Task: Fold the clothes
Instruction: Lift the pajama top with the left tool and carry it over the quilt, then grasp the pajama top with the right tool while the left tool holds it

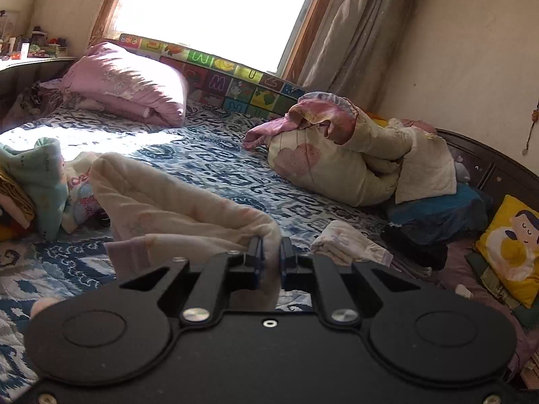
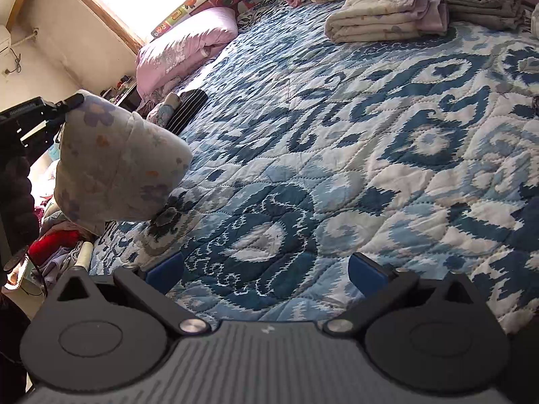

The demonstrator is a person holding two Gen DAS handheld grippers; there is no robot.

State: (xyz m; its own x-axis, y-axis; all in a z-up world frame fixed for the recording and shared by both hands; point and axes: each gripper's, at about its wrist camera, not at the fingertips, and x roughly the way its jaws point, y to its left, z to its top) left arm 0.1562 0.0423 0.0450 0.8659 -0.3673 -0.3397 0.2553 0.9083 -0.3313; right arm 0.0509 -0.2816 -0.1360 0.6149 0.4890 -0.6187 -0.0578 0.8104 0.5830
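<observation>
The left gripper (image 1: 270,252) pinches the cream garment (image 1: 175,215) aloft — the right gripper (image 2: 266,274), jaws spread and empty, sits off to its right over the quilt (image 2: 370,134).

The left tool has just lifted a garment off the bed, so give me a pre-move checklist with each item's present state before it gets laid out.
1. Left tool shut on the cream floral garment: ok, fabric is pinched between its fingers.
2. Garment clear of the bed: not ok, it hangs from the tool but its lower end touches the blue patterned quilt.
3. Right tool free to take a second corner: ok, open and holding nothing.
4. Bare quilt ahead of the right tool for laying out: ok.
5. Folded cream stack out of the way: ok, at the far edge.
6. Which part of the garment is pinched: cannot tell.
</observation>
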